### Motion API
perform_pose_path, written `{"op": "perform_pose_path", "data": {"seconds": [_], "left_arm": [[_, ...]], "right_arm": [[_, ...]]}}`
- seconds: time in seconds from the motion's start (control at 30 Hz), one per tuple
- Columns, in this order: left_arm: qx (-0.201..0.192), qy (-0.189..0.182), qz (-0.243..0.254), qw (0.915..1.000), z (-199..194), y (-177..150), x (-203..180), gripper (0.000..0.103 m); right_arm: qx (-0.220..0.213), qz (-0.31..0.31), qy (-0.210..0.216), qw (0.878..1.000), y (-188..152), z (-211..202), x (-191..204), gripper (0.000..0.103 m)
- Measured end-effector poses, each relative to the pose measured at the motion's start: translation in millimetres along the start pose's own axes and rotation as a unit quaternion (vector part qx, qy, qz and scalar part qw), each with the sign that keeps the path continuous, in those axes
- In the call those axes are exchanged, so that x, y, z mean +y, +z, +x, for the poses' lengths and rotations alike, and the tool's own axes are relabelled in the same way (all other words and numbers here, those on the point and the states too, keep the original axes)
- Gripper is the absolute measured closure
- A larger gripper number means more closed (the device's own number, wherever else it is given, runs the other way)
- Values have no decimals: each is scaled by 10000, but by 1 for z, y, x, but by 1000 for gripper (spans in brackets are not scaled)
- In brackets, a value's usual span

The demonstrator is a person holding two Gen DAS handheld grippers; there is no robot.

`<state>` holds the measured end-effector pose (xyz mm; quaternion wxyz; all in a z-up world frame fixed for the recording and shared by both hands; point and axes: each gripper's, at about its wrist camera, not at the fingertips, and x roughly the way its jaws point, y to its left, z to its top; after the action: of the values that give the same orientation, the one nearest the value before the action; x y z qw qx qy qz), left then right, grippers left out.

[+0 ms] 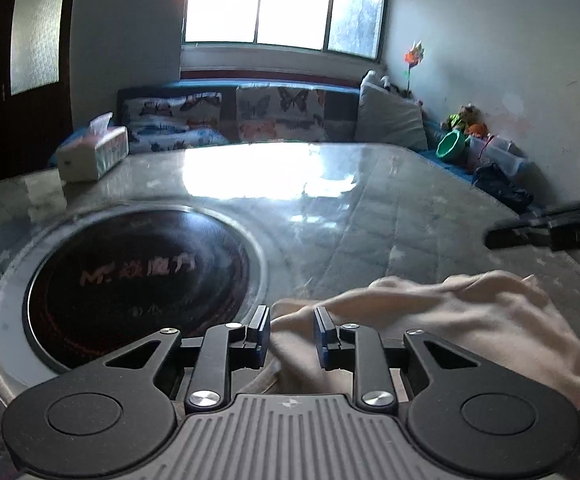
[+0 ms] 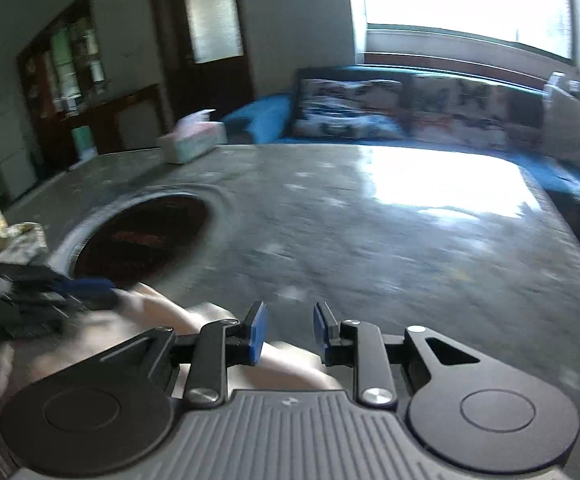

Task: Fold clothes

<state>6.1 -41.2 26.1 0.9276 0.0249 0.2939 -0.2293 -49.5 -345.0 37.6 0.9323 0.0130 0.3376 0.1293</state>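
A beige garment [image 1: 469, 312] lies crumpled on the glossy grey table [image 1: 369, 220], near its front edge. My left gripper [image 1: 291, 328] is shut on a bunched fold at the garment's left end, which fills the gap between the blue pads. In the right wrist view the same garment [image 2: 162, 312] runs under and to the left of my right gripper [image 2: 289, 332]. Its pads stand a little apart, with only bare table [image 2: 369, 260] showing between the tips. The left gripper [image 2: 86, 288] shows blurred at the left, on the cloth. The right gripper [image 1: 497, 236] hangs above the garment's right end, holding nothing.
A round dark cooktop [image 1: 138, 272] is set into the table just left of the garment. A tissue box [image 1: 94, 152] stands at the far left corner. A sofa with butterfly cushions [image 1: 282, 112] lines the far side. A green bowl [image 1: 451, 144] and toys sit at the right.
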Motion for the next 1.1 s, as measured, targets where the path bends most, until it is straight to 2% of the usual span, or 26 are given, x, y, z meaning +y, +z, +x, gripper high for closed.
{"op": "perform_pose_path", "data": {"seconds": [0.1, 0.2, 0.37, 0.57, 0.73, 0.77, 0.83, 1.1], "left_arm": [[-157, -231, 198, 9994, -11, 4, -17, 77], [-191, -706, 527, 9959, -18, 3, -44, 76], [47, -1508, 1108, 9823, -16, -9, -98, 76], [191, -2008, 1574, 9667, -12, -25, -140, 76], [261, -2113, 1758, 9611, -6, -30, -157, 76], [275, -2114, 1781, 9606, -4, -31, -159, 75], [290, -2124, 1751, 9609, -3, -31, -160, 75], [253, -2125, 1686, 9622, 0, -33, -162, 74]], "right_arm": [[102, 193, -218, 9995, -14, -18, -24, 79], [214, 370, -181, 9989, -30, -24, -33, 79], [285, 562, -117, 9979, -48, -24, -41, 79], [216, 611, 60, 9979, -57, -27, -44, 79], [224, 579, 36, 9981, -64, -23, -44, 79], [219, 568, 36, 9981, -65, -22, -44, 82], [207, 542, 35, 9983, -67, -21, -43, 86], [245, 224, 1, 9994, -66, -27, -34, 88]]}}
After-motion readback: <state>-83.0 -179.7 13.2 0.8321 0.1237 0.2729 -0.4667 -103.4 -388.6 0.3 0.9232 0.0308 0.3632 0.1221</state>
